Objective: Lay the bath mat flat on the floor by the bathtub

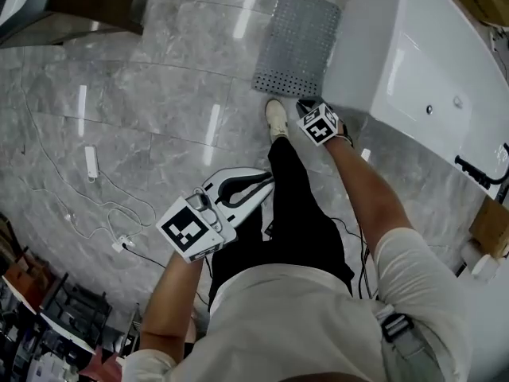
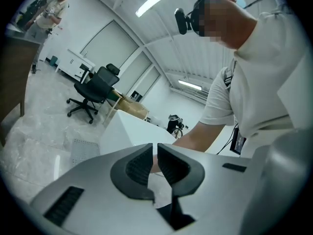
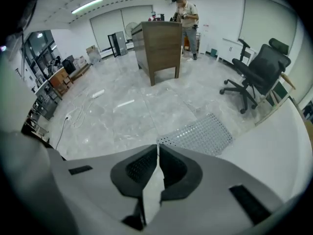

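Observation:
The grey perforated bath mat [image 1: 298,42] lies flat on the marble floor, one long edge against the white bathtub [image 1: 413,62]. My right gripper [image 1: 306,106] hangs low just before the mat's near end; it is shut and holds nothing, and its view shows the mat [image 3: 200,133] spread out beyond the shut right gripper [image 3: 158,151]. My left gripper [image 1: 266,177] is held back at hip height, well away from the mat, shut and empty. Past the left gripper [image 2: 156,151] in its own view I see the mat [image 2: 78,151] and the tub [image 2: 132,131].
The person's shoe [image 1: 276,118] stands at the mat's near edge. A power strip [image 1: 91,161] and cables trail over the floor at left. A wooden cabinet [image 3: 159,45], an office chair [image 3: 257,67] and another person [image 3: 186,13] are farther off.

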`<state>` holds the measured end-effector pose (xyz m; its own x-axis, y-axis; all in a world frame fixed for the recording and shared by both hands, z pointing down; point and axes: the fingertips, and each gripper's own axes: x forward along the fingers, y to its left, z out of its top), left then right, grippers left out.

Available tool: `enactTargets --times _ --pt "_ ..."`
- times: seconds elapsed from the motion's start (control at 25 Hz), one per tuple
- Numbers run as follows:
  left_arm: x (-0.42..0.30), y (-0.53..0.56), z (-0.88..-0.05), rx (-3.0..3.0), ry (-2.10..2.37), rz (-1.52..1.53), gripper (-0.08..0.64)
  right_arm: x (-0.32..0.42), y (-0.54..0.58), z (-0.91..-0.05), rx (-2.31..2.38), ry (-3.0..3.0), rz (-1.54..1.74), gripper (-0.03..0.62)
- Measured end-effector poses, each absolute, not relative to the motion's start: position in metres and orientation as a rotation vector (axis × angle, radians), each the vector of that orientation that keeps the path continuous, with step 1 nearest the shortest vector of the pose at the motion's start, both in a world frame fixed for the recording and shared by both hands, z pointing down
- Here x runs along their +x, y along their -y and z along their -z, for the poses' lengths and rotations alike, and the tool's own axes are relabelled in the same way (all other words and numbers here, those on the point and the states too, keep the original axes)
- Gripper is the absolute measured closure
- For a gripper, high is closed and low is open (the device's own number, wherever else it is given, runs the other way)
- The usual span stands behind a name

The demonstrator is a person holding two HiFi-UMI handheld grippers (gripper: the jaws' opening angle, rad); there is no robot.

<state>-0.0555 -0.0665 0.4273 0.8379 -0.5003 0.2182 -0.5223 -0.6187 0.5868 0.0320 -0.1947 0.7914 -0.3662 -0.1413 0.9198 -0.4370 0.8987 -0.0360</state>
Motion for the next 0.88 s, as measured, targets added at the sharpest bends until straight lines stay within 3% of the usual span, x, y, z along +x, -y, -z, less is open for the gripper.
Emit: enactTargets --times 0.28,0.48,0.88 --pt "-0.069 -0.041 -0.353 2.474 0.686 0.075 0.538 0.038 0.067 -0.627 0.549 2.111 -0.363 0.574" --pt "-0.050 -0.104 -0.313 2.548 0.653 -0.009 0.538 0.059 -0.034 -0.517 0.569 2.210 -0.350 0.581" --pt "0.005 -0.166 -0.265 2.640 0.673 0.066 0.540 0.114 -0.141 -0.394 0.650 2.361 -0.310 0.583"
